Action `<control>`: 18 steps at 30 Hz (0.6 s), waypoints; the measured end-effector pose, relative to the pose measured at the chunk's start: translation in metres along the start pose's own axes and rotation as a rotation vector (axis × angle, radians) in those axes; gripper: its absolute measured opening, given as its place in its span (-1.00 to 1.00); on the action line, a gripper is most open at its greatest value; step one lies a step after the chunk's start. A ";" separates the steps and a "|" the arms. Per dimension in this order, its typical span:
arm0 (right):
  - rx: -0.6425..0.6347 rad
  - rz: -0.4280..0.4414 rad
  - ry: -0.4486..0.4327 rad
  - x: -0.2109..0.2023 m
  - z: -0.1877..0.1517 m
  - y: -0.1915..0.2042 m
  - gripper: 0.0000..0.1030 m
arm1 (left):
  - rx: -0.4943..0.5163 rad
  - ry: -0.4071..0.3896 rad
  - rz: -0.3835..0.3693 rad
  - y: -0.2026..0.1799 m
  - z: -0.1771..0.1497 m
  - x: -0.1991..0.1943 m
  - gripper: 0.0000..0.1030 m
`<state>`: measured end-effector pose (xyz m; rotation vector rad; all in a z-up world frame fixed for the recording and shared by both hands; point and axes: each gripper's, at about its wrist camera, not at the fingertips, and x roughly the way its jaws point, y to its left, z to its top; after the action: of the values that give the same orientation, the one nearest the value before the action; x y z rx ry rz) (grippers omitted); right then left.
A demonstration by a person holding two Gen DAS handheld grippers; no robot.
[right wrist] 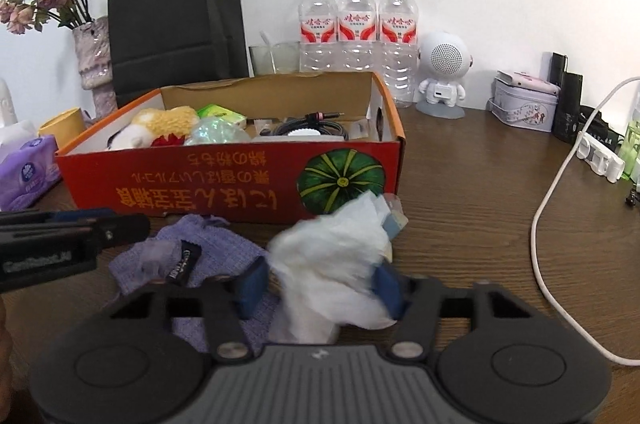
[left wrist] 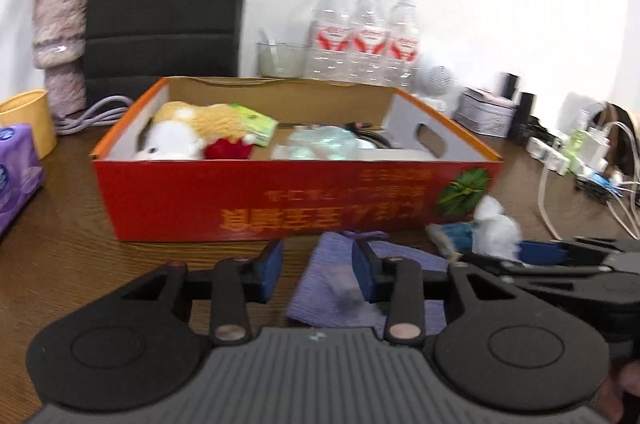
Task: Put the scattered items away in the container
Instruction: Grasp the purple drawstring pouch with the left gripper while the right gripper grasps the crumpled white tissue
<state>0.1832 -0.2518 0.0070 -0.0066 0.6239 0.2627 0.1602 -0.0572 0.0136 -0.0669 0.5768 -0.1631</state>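
Observation:
An orange-red cardboard box (left wrist: 280,200) (right wrist: 224,180) stands open on the brown table, holding a plush toy (left wrist: 192,128), a green packet, clear plastic and cables. A purple cloth pouch (left wrist: 336,264) (right wrist: 216,244) lies just in front of the box. My left gripper (left wrist: 318,266) (right wrist: 132,224) is low over it, jaws apart: the right pad rests on the cloth, while the left pad stands clear over bare table. Right of the pouch is a white crumpled wad (right wrist: 328,264) (left wrist: 496,224) with a blue piece beside it. My right gripper (right wrist: 320,286) (left wrist: 532,251) is shut on it, both pads against its sides.
Three water bottles (right wrist: 356,24), a glass, a black paper bag (right wrist: 176,8) and a vase stand behind the box. A yellow cup (left wrist: 28,120) and purple tissue pack (left wrist: 16,172) sit left. A white speaker figure (right wrist: 442,72), a tin, a power strip and a white cable (right wrist: 548,200) lie right.

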 end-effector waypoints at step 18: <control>0.090 -0.115 0.038 0.004 -0.001 -0.018 0.05 | -0.002 -0.024 0.045 -0.007 -0.007 -0.022 -0.81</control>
<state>0.1904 -0.2679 0.0029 0.0394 0.6703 0.1231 0.1368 -0.0601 0.0201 -0.0583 0.5538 -0.1181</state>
